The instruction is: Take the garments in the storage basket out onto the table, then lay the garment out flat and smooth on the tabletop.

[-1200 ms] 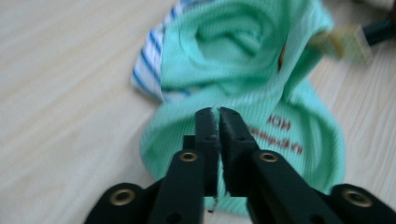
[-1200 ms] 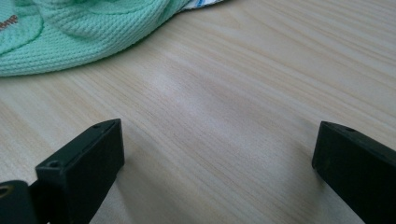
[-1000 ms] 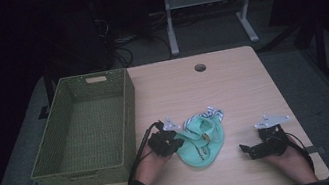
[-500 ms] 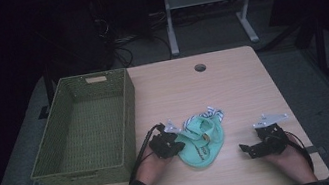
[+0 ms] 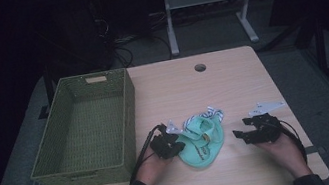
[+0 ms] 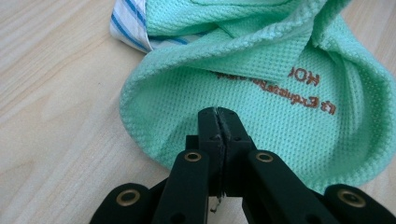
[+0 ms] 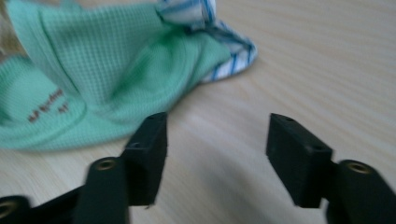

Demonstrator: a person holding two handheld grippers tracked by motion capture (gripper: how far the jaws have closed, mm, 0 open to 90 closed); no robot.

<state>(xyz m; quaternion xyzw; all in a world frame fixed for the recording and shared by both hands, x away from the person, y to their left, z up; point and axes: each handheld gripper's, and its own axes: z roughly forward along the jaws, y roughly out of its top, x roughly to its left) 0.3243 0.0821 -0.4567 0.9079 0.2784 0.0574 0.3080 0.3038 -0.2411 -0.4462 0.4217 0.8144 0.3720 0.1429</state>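
table (image 5: 231, 81): light wood, small round hole (image 5: 200, 68) near the far edge, dark floor around it.
basket (image 5: 127, 106): green woven, rectangular, sits on the left part of the table, nothing visible inside. Its right wall is near the left hand.
cloth (image 5: 203, 139): mint-green waffle knit with a blue-and-white striped trim at the far end and brown stitched lettering, too small and upside down to read. Lies bunched on the table near the front edge, between the two grippers, just right of the basket. Folded over itself, one edge curled up.
left gripper (image 5: 177, 147): jaws fully closed at the cloth's left edge. In the left gripper view (image 6: 218, 112) the tips meet against the near fold; looks like a thin pinch of fabric, but I can't confirm cloth is actually between the pads.
right gripper (image 5: 238, 135): jaws part open with nothing between them and have just been closing. Sits right of the cloth, apart from it, on bare table (image 7: 217, 135).
risk 1: if the left pinch only has a sliver or nothing, a lift drops the cloth or drags it flat.
risk 2: one-sided lift lets the loose end trail and catch on the basket wall.
risk 3: right jaws narrowing before reaching the cloth could close on air, or push the fold away.
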